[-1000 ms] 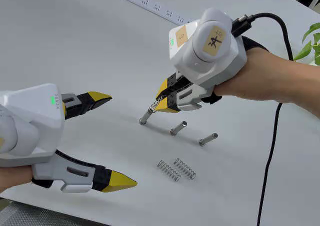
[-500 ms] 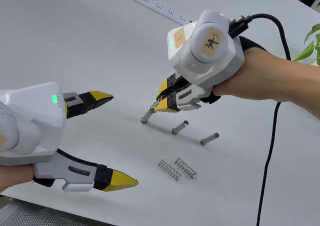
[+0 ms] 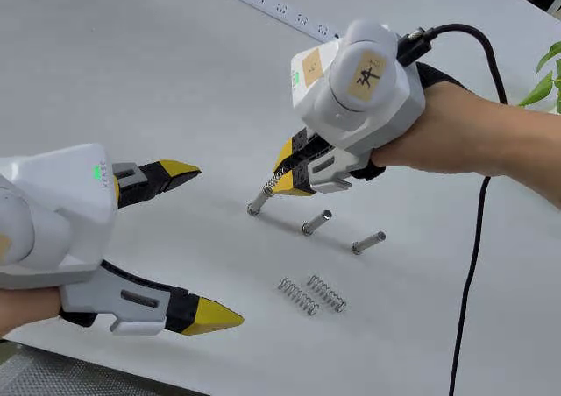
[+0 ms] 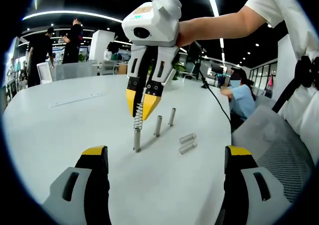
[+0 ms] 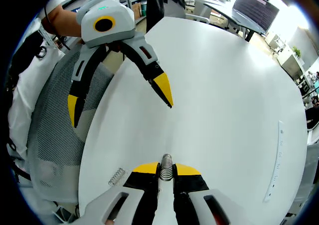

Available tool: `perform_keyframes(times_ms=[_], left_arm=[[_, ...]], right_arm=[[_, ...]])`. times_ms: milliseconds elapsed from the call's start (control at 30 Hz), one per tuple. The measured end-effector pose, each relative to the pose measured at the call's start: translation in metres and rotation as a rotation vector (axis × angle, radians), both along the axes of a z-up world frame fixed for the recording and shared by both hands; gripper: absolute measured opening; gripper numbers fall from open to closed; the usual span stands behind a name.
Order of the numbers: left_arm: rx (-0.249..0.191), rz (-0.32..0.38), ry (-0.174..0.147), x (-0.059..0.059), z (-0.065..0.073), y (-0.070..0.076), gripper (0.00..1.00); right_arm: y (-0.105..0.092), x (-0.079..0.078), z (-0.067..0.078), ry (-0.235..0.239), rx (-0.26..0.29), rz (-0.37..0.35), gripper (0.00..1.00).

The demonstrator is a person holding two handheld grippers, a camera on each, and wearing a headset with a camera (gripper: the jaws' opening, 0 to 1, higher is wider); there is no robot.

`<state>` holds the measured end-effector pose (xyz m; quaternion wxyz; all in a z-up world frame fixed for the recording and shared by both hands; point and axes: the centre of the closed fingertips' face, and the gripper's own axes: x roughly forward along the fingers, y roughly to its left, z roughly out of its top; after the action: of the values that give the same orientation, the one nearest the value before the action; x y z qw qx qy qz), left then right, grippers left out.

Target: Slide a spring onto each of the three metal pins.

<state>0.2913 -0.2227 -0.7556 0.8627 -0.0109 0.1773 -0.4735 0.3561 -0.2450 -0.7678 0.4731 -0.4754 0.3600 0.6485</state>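
Nearest the person, the left hand-held gripper (image 3: 219, 243) hovers over the white surface (image 3: 131, 81), jaws spread wide and holding nothing. Just beyond it, two loose springs (image 3: 298, 297) lie side by side. Past them, three pins (image 3: 316, 222) stand upright in a row, and two of them are bare. Over the end pin (image 4: 136, 140), leftmost in the head view, the right hand-held gripper (image 3: 282, 181) pinches a spring (image 4: 138, 116) between its narrow tips. The spring's lower end meets the pin's top. A power strip (image 3: 280, 10) lies farthest off.
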Motion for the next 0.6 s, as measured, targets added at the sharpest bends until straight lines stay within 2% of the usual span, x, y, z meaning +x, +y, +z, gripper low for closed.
perform_keyframes(times_ms=[600], left_arm=[[-0.008,-0.003,0.007,-0.0014,-0.0012,0.0001,0.95]], right_arm=[[0.0010,-0.0009,-0.0065,0.013,-0.010,0.006,0.06]])
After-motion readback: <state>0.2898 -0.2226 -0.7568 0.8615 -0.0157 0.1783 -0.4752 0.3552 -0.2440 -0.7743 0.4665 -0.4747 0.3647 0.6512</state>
